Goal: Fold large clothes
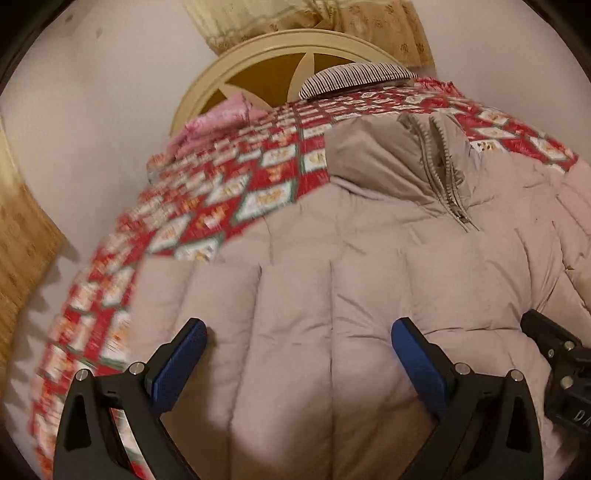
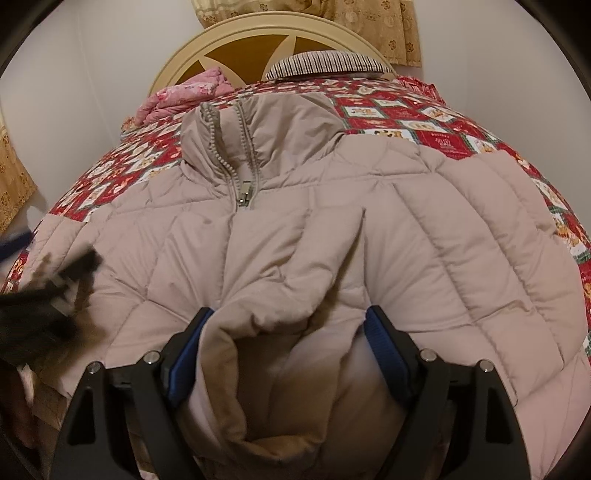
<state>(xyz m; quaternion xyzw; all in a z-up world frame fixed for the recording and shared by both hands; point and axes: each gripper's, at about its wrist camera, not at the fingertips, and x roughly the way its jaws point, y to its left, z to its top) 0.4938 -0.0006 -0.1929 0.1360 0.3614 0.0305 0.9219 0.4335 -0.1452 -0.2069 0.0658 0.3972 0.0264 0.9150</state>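
Across a bed spread with a red patchwork quilt (image 2: 443, 122) lies a large beige quilted puffer jacket (image 2: 424, 236), front up, its collar toward twelve o'clock and its grey metal zipper (image 2: 242, 194) closed up to the collar's base, where the collar falls open. Behind it, at twelve o'clock, stand a cream arched wooden headboard (image 2: 258, 26), a striped pillow (image 2: 325, 62) and a bundle of pink floral cloth (image 2: 192, 88) at about eleven.

From the right wrist view, the right gripper (image 2: 290, 325) sits at six o'clock with its blue-padded jaws spread wide around a thick bunched fold of the jacket; both pads touch the fabric, so the fold looks clamped between them. The left gripper (image 1: 299, 332) hovers over the jacket's lower panels with its jaws apart and nothing between them; it shows as a dark blur at nine o'clock in the right view.
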